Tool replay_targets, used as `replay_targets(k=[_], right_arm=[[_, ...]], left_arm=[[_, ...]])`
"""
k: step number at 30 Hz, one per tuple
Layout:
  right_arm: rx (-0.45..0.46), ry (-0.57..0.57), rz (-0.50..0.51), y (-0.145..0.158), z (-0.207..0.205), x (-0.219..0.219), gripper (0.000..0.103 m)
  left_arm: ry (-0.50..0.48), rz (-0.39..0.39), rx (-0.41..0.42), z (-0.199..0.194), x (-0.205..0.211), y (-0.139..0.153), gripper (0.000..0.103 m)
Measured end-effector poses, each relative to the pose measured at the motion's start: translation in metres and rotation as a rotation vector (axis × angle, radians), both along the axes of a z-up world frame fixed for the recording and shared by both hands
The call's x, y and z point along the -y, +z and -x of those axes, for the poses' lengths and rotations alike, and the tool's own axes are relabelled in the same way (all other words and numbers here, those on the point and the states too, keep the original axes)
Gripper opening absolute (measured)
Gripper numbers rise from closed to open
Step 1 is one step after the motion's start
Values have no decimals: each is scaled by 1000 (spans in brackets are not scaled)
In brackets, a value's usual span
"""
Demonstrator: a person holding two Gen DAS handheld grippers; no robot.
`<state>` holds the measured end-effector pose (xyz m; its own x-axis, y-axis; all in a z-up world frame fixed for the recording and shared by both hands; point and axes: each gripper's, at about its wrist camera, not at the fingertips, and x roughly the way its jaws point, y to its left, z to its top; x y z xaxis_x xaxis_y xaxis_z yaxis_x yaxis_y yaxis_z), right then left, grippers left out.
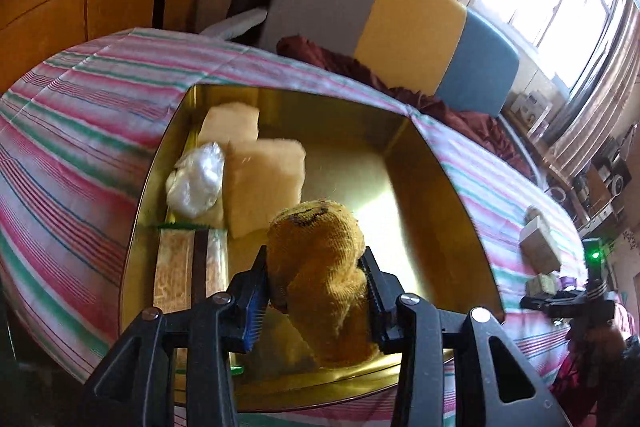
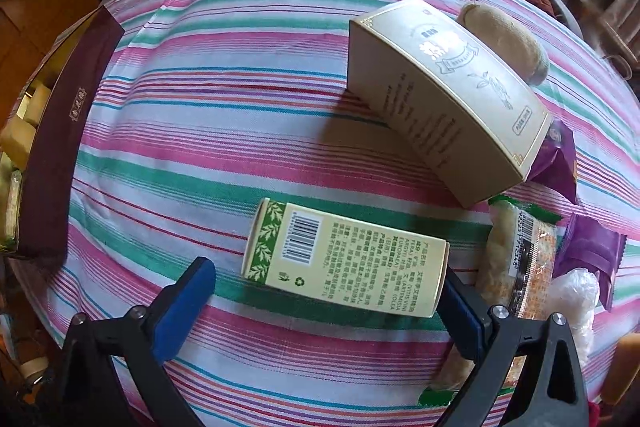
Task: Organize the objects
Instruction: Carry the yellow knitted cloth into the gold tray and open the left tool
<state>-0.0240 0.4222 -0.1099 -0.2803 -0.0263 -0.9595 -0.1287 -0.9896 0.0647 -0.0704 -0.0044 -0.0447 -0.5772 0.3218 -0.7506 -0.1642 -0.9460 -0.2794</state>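
Note:
My left gripper (image 1: 316, 291) is shut on a yellow knitted cloth (image 1: 320, 267) and holds it inside the gold tin (image 1: 452, 195), low over its near part. The tin holds two pale sponge blocks (image 1: 264, 183), a white crumpled bag (image 1: 196, 183) and a wrapped snack bar (image 1: 184, 267). My right gripper (image 2: 324, 303) is open, its fingers on either side of a green-and-cream box (image 2: 344, 259) lying flat on the striped cloth. The tin's maroon side (image 2: 68, 131) shows at the left of the right wrist view.
A larger cream box (image 2: 444, 95) lies behind the green one, with a brown round object (image 2: 504, 43) beyond it. Snack packets (image 2: 520, 259) and purple wrappers (image 2: 588, 251) lie at the right. A dark red cloth (image 1: 400, 79) and coloured cushions (image 1: 408, 39) sit at the back.

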Motion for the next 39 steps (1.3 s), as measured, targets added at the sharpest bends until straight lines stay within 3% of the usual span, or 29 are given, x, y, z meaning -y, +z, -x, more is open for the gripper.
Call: replay_targets(k=[8,12,17,22,30,39], right_arm=[[0,2,-4,0,3,-1,103],[4,-1,5,0,5,-2,103],[0,-28,48,2,9,-10,103],[-31,-111,176,6,10,-32,103],[-29,-111,162,6,4,-24,103],[-48,-129,103,16,-14,-28,86]], left_arm=[[-18,176,87,4,-9,-28,45],[-28,223,73,-2,-8,-33,48],[-24,239,43,-10,-8,-34,49],[-25,229,36,-12,-11,-32,49],[-11,218,29,-15,-6,-24,49],[34,216,13,-22,10,-14,50]])
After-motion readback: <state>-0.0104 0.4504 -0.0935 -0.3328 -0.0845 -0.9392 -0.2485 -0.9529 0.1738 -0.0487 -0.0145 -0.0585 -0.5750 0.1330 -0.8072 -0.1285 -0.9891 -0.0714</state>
